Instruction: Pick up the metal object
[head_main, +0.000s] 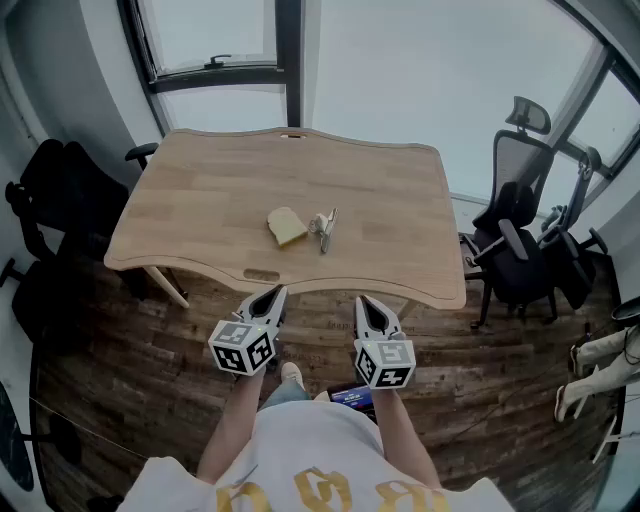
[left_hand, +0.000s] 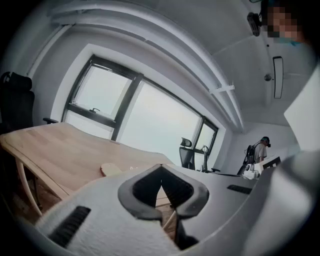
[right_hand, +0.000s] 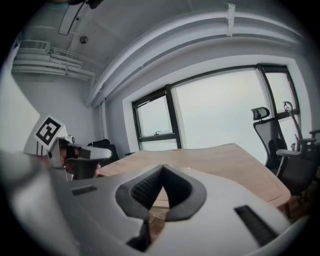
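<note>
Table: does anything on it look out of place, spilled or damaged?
Nothing stands out. The metal object lies flat beside a tan block near the middle of the table. No spill or damage shows on the wood.

Light-wood table; silver metal object; pale-yellow block; black chair.
</note>
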